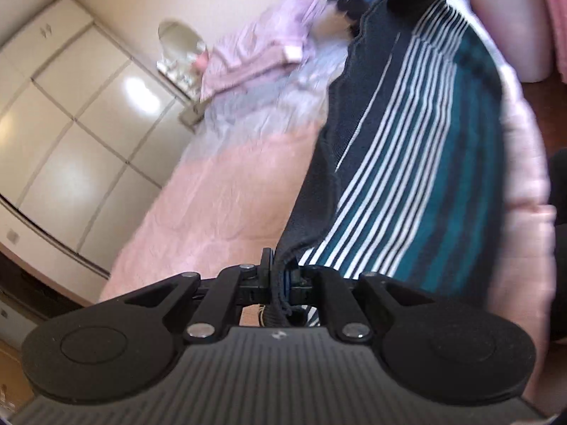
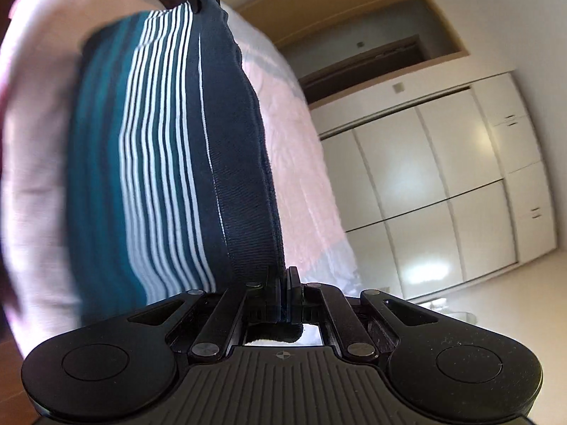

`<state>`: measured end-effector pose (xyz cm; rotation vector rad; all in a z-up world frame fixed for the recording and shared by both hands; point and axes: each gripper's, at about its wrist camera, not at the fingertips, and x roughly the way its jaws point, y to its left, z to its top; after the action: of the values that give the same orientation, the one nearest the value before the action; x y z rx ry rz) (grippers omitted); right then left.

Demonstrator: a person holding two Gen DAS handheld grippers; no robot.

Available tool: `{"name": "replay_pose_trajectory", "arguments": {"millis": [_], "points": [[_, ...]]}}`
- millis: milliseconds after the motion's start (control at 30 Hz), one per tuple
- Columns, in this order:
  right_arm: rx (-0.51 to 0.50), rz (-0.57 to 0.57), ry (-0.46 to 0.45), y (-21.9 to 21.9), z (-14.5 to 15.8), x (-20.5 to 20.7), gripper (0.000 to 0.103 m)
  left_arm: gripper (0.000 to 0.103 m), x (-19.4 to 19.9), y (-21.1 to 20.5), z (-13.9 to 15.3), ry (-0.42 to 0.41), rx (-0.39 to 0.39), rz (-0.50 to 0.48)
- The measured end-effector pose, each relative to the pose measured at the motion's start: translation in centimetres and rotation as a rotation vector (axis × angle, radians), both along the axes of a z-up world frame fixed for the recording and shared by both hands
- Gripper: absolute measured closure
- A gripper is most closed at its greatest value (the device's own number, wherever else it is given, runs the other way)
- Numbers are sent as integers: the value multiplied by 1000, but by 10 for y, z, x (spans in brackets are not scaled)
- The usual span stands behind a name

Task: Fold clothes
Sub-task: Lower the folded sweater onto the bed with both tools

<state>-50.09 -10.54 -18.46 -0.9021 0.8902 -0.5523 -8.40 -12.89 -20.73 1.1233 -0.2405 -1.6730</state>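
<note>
Both claws pinch the striped sweater: left gripper one navy-hem end, right gripper the other. Garment stretched over pink bed, mid-fold; flattening, stacking left.

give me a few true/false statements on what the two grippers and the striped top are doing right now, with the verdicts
1. The left gripper is clamped on the striped top. True.
2. The right gripper hangs open, holding nothing. False: it is shut on the top's dark ribbed edge.
3. The top is stretched between the two grippers, over a pink bed cover. True.
4. The top is plain red. False: it is navy with white and teal stripes.
5. A lilac garment lies farther along the bed. True.
6. The white wardrobe doors stand wide open. False: they look closed.
</note>
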Motion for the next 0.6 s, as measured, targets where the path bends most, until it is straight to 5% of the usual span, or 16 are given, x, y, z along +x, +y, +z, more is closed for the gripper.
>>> {"name": "replay_pose_trajectory", "arguments": {"millis": [100, 267, 433, 500, 567, 600], "points": [[87, -14, 18, -72, -27, 36, 103, 95, 21, -72, -48, 57, 84, 61], [385, -70, -10, -172, -107, 75, 102, 88, 51, -130, -138, 156, 257, 174], [545, -157, -148, -202, -134, 79, 101, 82, 71, -129, -139, 298, 240, 221], [613, -177, -273, -202, -119, 62, 89, 71, 79, -127, -135, 359, 235, 245], [698, -205, -442, -205, -102, 39, 25, 71, 87, -125, -130, 421, 230, 269], [743, -225, -532, -205, -98, 24, 18, 71, 91, -125, -128, 452, 228, 281]]}}
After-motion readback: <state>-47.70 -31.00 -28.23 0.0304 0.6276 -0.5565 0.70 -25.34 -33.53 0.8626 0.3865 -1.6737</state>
